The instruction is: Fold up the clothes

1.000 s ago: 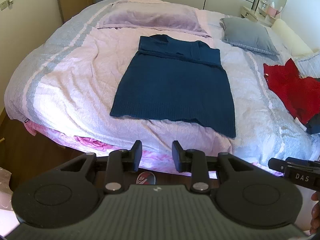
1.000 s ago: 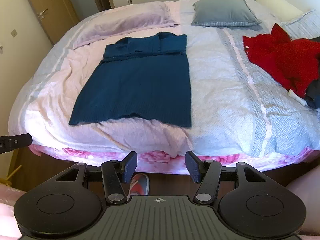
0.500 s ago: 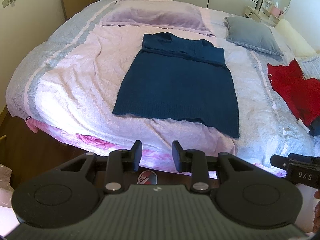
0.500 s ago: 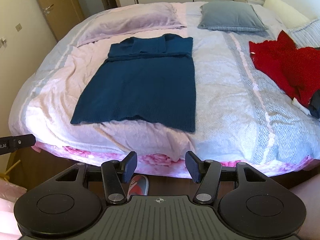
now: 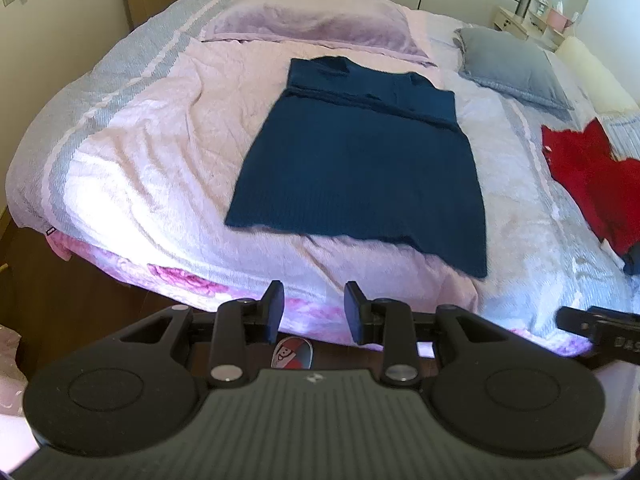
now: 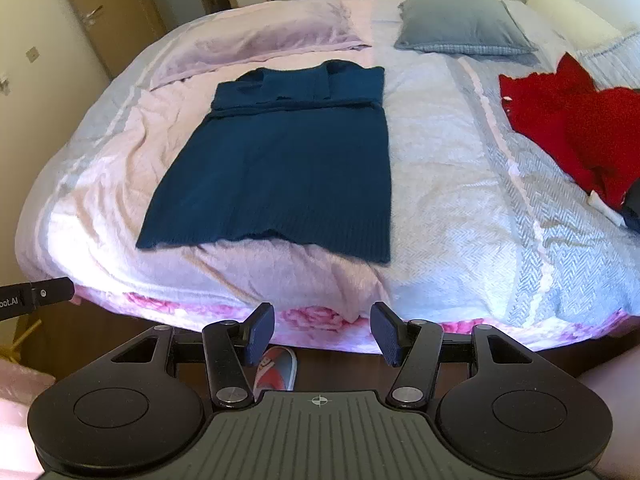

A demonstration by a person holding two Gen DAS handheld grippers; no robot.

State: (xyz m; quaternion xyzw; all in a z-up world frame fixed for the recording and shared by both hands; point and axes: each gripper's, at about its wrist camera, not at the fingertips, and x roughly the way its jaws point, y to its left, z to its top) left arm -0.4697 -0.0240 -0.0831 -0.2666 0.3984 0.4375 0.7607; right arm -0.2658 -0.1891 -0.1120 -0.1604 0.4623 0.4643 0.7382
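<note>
A dark blue knitted sweater (image 5: 360, 164) (image 6: 280, 164) lies flat in the middle of the bed, sleeves folded across its top, hem toward me. My left gripper (image 5: 314, 312) hangs open over the bed's near edge, short of the hem, nothing between its fingers. My right gripper (image 6: 322, 334) is open wider, also at the near edge and empty. A red garment (image 5: 592, 184) (image 6: 576, 120) lies crumpled on the bed's right side. Each gripper's tip shows at the edge of the other's view.
The bed (image 5: 132, 168) (image 6: 460, 200) has a pink and grey cover. A lilac pillow (image 5: 312, 24) (image 6: 256, 36) and a grey pillow (image 5: 512, 64) (image 6: 460, 24) lie at its head. A slipper (image 5: 292, 354) (image 6: 276, 368) is on the wooden floor below. A dark item (image 6: 632, 204) lies by the red garment.
Both views have drifted slightly forward toward the bed, so the sweater sits a little nearer. Neither gripper's opening has changed and nothing was taken hold of.
</note>
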